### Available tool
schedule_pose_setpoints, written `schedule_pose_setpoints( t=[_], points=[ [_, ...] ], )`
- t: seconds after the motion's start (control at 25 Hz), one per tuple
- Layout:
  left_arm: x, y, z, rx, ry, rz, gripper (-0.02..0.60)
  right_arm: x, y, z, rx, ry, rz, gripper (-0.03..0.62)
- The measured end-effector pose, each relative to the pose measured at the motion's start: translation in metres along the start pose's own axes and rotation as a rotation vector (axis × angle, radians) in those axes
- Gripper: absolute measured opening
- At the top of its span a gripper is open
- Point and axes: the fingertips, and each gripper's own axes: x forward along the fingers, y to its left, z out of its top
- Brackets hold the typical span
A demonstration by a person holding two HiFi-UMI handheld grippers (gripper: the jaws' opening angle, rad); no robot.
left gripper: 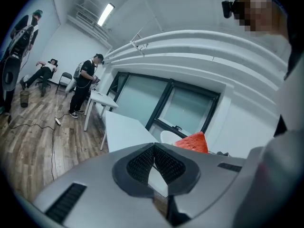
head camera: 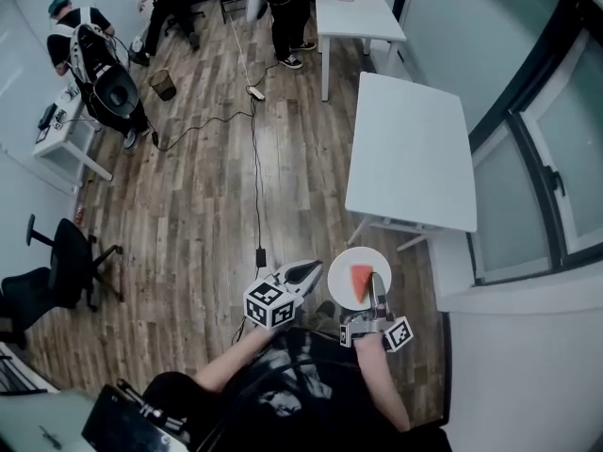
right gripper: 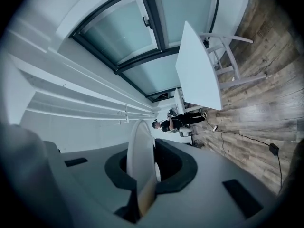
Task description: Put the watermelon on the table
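Carry step, by the look of it: watermelon on a held plate, short of the desk.
Right claw grasps the plate's rim, lower centre; left claw is clenched, empty. Next likely: bring it level over the desk.

This looks like an office room used as a test lab: a wood-plank floor, a plain white table and a second white table set along a wall of frosted windows in dark frames, a black office chair, a power strip with a cable trailing over the boards, a strip light overhead, and several people about, one person wearing a strapped-on rig
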Motion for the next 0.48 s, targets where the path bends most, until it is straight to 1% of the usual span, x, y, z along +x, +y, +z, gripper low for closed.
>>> schedule_pose_setpoints(
  t=[0.08,0.24,0.48],
  points=[
    [0.012,0.005,-0.001,-0.010,0.012,0.011,0.007,0.009,-0.005,0.010,-0.001,0.009,-0.019,0.038],
    [0.031,0.018,0.000,-0.035,0.045,0.011,0.007,0.025,-0.012,0.026,0.013,-0.014,-0.032,0.038],
    [0.076,0.052,0.021,-0.032,0.079,-0.027,0.008,0.068,-0.027,0.053,0.015,-0.062,-0.046,0.038]
  ],
)
